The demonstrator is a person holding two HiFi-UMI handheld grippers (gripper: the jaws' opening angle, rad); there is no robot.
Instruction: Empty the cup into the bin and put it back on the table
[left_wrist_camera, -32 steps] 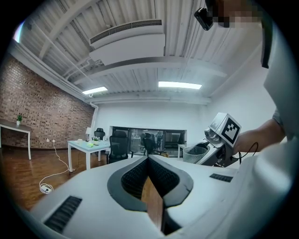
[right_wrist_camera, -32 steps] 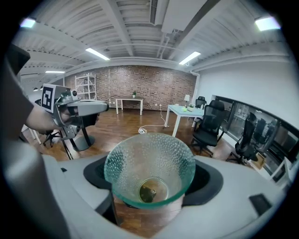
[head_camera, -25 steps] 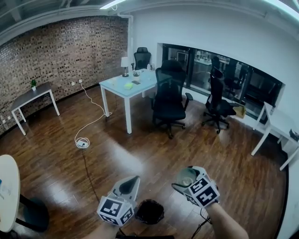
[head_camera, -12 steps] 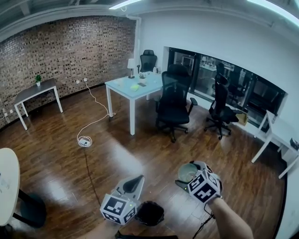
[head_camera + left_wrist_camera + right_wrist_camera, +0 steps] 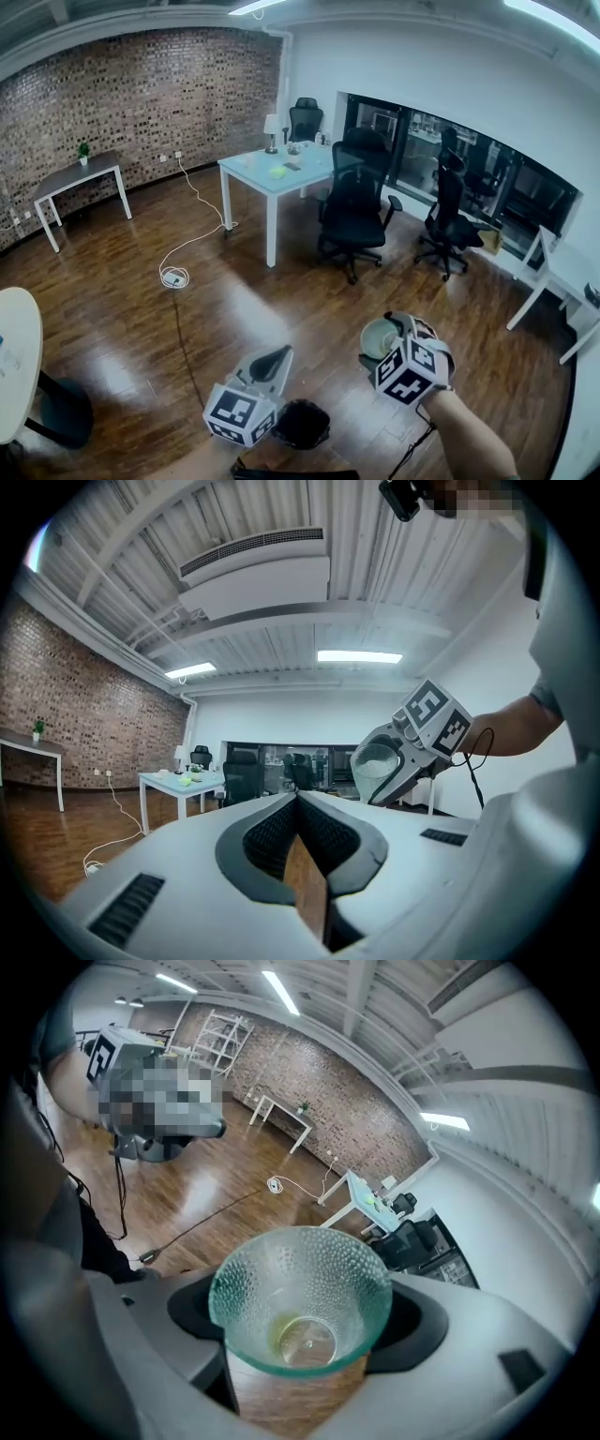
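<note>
The right gripper (image 5: 388, 343) is clamped on a dimpled glass cup (image 5: 300, 1290), held in the air above and to the right of the black bin (image 5: 300, 424). The cup's bottom seems to carry only a faint yellowish trace. The left gripper (image 5: 276, 359), jaws together and empty, hangs just left of the bin.

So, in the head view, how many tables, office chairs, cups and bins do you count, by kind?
tables: 4
office chairs: 3
cup: 1
bin: 1
Total: 9
</note>
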